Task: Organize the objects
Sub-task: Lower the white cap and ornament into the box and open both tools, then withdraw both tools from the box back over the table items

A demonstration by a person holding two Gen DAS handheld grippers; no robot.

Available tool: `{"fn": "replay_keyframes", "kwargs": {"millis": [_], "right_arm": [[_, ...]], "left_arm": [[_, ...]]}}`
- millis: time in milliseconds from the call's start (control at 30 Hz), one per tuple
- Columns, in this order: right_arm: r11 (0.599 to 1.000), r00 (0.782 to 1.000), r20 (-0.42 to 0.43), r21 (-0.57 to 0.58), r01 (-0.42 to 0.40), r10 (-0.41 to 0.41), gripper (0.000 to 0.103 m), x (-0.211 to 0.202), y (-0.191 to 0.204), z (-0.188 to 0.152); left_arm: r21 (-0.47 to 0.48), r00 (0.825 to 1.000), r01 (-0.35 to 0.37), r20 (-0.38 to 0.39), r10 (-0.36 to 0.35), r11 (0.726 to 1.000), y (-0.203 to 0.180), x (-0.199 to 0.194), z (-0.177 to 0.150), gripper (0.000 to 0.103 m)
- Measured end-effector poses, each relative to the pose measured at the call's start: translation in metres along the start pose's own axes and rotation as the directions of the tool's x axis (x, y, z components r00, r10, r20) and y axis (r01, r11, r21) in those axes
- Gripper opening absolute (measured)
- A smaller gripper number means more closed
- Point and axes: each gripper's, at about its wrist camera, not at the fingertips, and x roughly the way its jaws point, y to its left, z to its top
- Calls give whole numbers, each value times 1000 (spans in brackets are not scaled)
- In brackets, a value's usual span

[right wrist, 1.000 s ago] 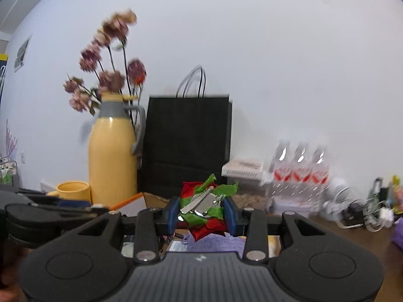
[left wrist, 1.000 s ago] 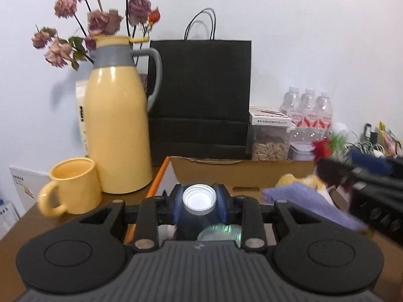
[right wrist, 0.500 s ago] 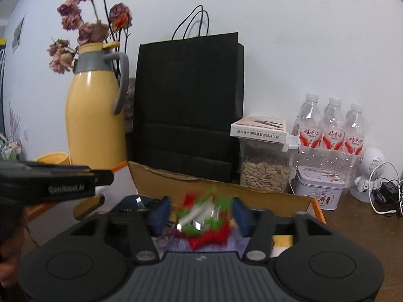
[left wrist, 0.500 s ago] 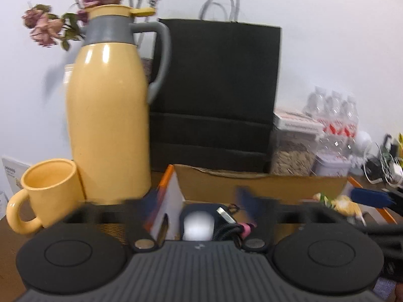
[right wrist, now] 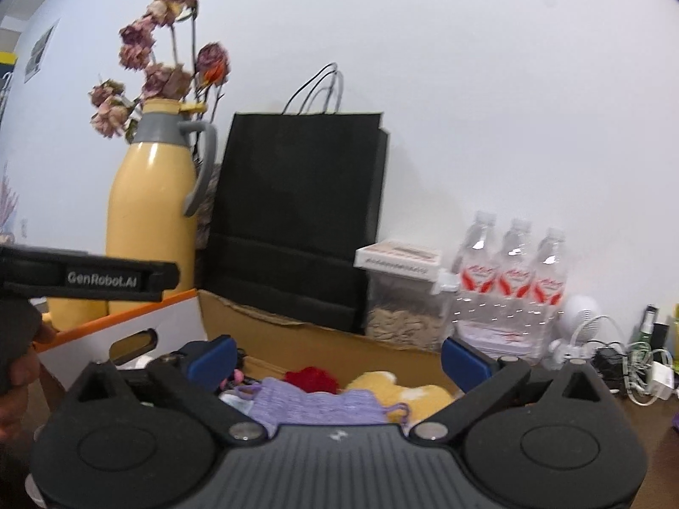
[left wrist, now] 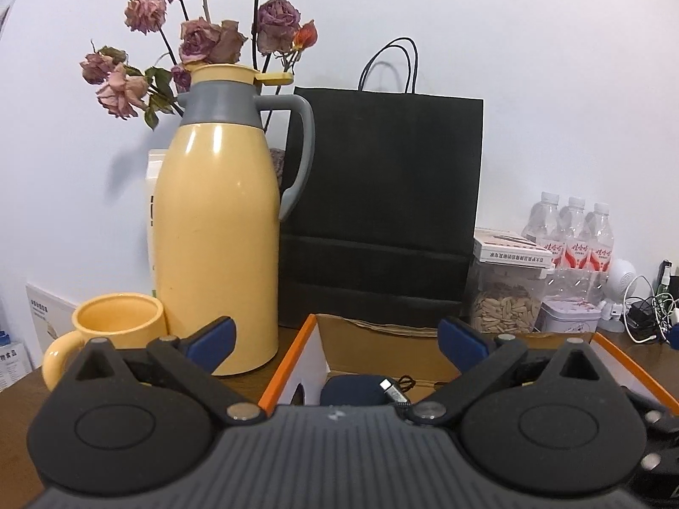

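Both tongs released, nothing gripped. Left gripper [left wrist: 337,341]: jaws spread wide just now; dark blue item [left wrist: 354,390] w/ cable plug [left wrist: 392,390] lies low between them in cardboard box [left wrist: 382,333]. Right gripper [right wrist: 337,358]: jaws just opened further; purple knit [right wrist: 314,403], red bit [right wrist: 312,378], yellow plush [right wrist: 377,384] below/between, inside box.

The yellow jug [left wrist: 216,250] is glossy plastic with a matt grey collar; the mug [left wrist: 114,331] beside it has a duller yellow finish. The black bag [left wrist: 384,208] behind is matt paper. The box [right wrist: 322,339] shows raw brown cardboard inside and a smooth white, orange-edged outer face. In it lie a lilac knitted cloth [right wrist: 314,403] and yellow plush [right wrist: 382,386]. The bottles [right wrist: 513,280] are clear plastic. The counter [left wrist: 21,398] looks like brown wood.
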Motion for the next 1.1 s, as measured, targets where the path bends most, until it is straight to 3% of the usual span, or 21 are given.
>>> {"fn": "replay_keyframes", "kwargs": {"millis": [267, 567, 767, 867, 1100], "right_arm": [[999, 999, 9, -7, 35, -35, 103, -37, 3, -6], [997, 998, -37, -60, 52, -54, 103, -82, 25, -24], [997, 986, -166, -71, 5, -17, 103, -95, 37, -39], [998, 980, -200, -66, -2, -11, 103, -102, 37, -46], [999, 969, -244, -28, -31, 23, 103, -112, 34, -49]], "left_arm": [[-32, 1000, -18, -22, 18, 999, 1, -35, -5, 103], [-69, 991, -119, -68, 114, 991, 8, -91, -23, 103], [-69, 970, -184, -174, 169, 981, 14, -110, -39, 103], [-82, 959, -208, -215, 187, 975, 14, -116, -45, 103], [3, 937, -229, -271, 221, 973, -8, -127, -54, 103]]}}
